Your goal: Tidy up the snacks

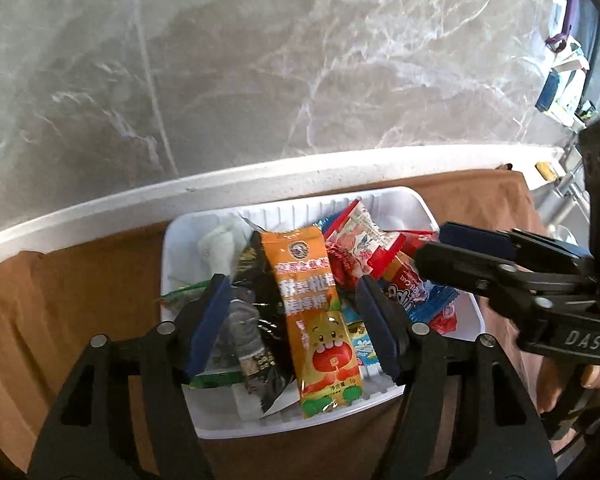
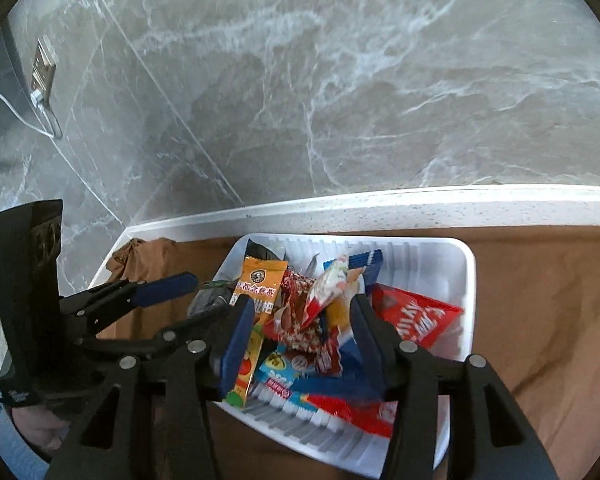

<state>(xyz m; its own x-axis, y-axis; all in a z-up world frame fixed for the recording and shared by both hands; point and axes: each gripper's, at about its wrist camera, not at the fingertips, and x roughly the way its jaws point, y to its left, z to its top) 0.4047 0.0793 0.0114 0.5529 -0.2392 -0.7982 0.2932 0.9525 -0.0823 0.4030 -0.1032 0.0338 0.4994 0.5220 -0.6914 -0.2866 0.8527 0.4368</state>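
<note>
Grey marble floor [image 1: 260,80] is seen beyond a white counter edge [image 1: 140,196]; a brown cloth [image 1: 60,300] is spread over the countertop. Left gripper [image 1: 294,324] is held wide apart over a white ribbed tray [image 1: 400,200], nothing clamped between its blue pads [image 1: 206,328]. An orange snack packet [image 1: 316,312] with a cartoon face is seen lying between the pads, no contact made on either side. A black packet [image 1: 260,308] is tucked just left of the orange one, with a green wrapper [image 1: 180,292] poking out at the tray's left wall. Red-and-white wrappers [image 1: 356,240] are piled behind, toward the far rim. Right gripper [image 2: 300,340] is also held wide, hovering above the same tray [image 2: 440,252], nothing gripped. Red, white and blue packets [image 2: 324,300] are framed between its fingers; whether they are touched cannot be told. A red sachet [image 2: 420,316] is lying flat just right of the right pad, against the tray floor. Both grippers are positioned near each other over the tray. A socket with a plugged cable [image 2: 40,80] is seen far left on the floor side.
</note>
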